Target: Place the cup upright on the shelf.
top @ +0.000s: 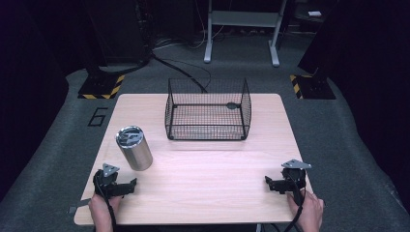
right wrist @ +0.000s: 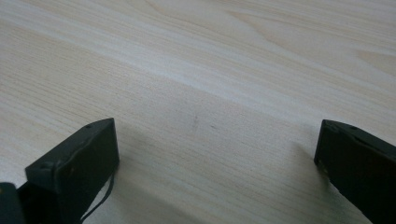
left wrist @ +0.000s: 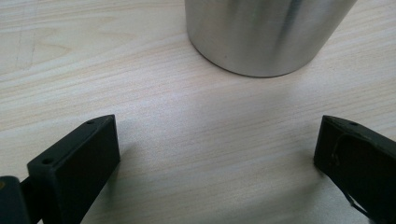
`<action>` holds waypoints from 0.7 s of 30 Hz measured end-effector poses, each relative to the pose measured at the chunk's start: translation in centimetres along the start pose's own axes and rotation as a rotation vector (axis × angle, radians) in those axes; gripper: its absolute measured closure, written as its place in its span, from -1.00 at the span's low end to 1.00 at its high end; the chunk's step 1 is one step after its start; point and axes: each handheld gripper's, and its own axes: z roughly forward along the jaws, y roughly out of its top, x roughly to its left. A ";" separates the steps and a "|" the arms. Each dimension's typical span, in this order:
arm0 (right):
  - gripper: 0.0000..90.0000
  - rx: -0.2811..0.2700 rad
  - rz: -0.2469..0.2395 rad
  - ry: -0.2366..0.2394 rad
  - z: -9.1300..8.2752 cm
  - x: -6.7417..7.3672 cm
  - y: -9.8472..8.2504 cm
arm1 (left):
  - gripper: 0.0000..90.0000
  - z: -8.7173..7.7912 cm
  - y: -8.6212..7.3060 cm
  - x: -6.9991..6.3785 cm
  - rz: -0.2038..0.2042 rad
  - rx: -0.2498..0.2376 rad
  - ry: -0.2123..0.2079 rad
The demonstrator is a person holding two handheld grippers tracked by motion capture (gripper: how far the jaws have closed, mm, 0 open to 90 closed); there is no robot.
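High view: a wooden table (top: 203, 169) carries a black wire basket (top: 208, 110) at its far middle and an upright steel cup (top: 134, 148) near the left side. The left gripper (top: 126, 185) rests just before the cup; the right gripper (top: 270, 182) sits well apart. Left gripper view: jaws spread wide, the cup (left wrist: 266, 35) ahead, untouched. Right gripper view: jaws wide over bare wood (right wrist: 210, 84).

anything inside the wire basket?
Through the mesh of the wire basket, its floor looks bare apart from one small dark object near the back right. Too small to identify.
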 end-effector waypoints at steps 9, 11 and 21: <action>-1.00 -0.001 -0.006 0.000 0.0 0.0 0.0 | -1.00 0.1 0.0 -0.1 0.006 -0.013 0.001; -1.00 0.000 -0.001 0.000 0.0 0.0 0.0 | -1.00 0.0 0.0 0.0 0.016 -0.008 -0.007; -1.00 0.000 -0.001 0.000 0.0 0.0 0.0 | -1.00 0.1 0.2 -0.1 0.005 0.004 0.002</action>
